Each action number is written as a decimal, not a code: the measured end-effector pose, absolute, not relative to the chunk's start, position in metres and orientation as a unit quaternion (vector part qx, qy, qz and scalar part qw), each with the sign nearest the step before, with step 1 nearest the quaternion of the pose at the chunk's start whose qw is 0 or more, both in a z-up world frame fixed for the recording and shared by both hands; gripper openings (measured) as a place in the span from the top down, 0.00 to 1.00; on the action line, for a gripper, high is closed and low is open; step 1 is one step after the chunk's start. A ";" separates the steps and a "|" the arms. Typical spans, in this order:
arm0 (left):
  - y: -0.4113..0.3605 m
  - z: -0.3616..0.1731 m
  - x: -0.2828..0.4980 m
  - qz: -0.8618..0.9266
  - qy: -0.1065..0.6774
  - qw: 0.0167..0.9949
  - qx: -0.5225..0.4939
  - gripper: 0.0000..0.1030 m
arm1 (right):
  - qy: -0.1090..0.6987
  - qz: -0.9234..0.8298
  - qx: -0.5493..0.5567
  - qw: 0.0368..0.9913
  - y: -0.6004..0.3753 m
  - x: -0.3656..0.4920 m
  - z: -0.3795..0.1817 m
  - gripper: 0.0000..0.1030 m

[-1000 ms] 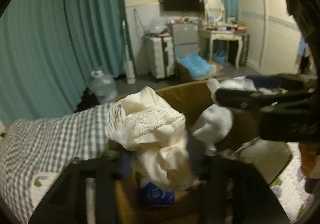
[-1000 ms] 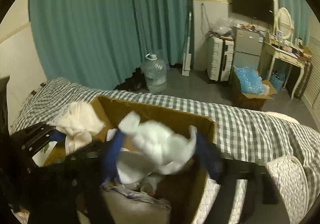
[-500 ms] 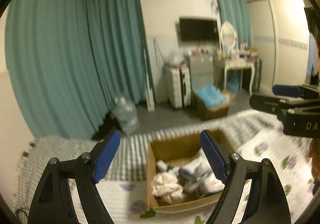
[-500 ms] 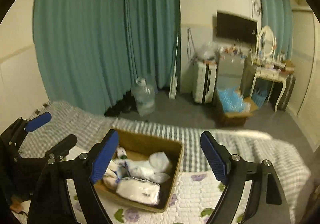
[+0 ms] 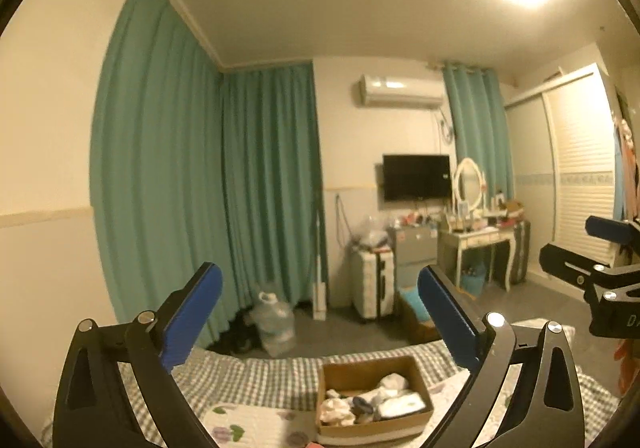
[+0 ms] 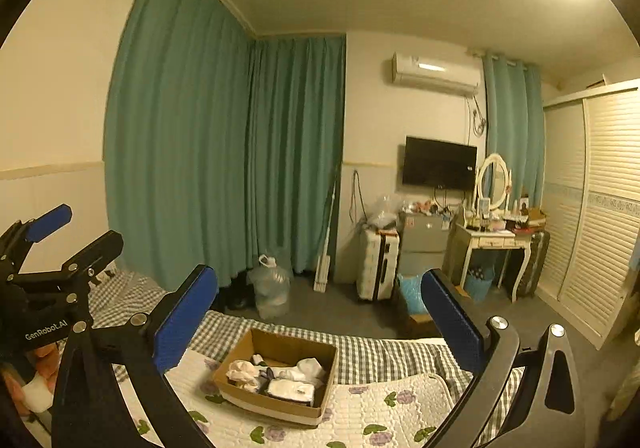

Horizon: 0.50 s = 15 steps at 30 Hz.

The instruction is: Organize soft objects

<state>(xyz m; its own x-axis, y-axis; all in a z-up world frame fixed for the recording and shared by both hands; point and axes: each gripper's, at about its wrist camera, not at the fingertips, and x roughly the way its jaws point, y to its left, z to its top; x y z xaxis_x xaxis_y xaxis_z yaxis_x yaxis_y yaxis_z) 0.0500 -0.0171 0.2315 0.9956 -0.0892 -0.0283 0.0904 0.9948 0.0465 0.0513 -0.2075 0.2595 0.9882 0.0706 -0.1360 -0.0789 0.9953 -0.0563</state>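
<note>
A brown cardboard box (image 5: 425, 410) sits on the bed and holds several soft white and cream pieces, among them a cream cloth (image 5: 335, 407) and a white bundle (image 5: 394, 382). The box (image 6: 236, 392) also shows in the right wrist view with the cream cloth (image 6: 242, 370) and white pieces (image 6: 310, 368) inside. My left gripper (image 5: 318, 318) is open and empty, well above and behind the box. My right gripper (image 6: 320, 318) is open and empty, likewise raised away from it. Each gripper shows at the edge of the other's view.
The bed has a floral quilt (image 6: 360, 420) and a grey checked sheet (image 5: 256, 380). Beyond it are teal curtains (image 6: 224, 168), a water jug (image 6: 272, 288), a white suitcase (image 6: 378, 268), a dressing table (image 6: 496, 244) and a wardrobe (image 6: 600, 216).
Both grippers let go of their cloth pieces into the box, opened, and have pulled up and far back. The box now looks small and low in both views.
</note>
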 end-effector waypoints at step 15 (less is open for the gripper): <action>-0.008 0.135 0.056 -0.014 0.005 0.999 0.029 0.02 | 0.073 0.041 -0.042 0.996 -0.183 0.072 0.134 0.00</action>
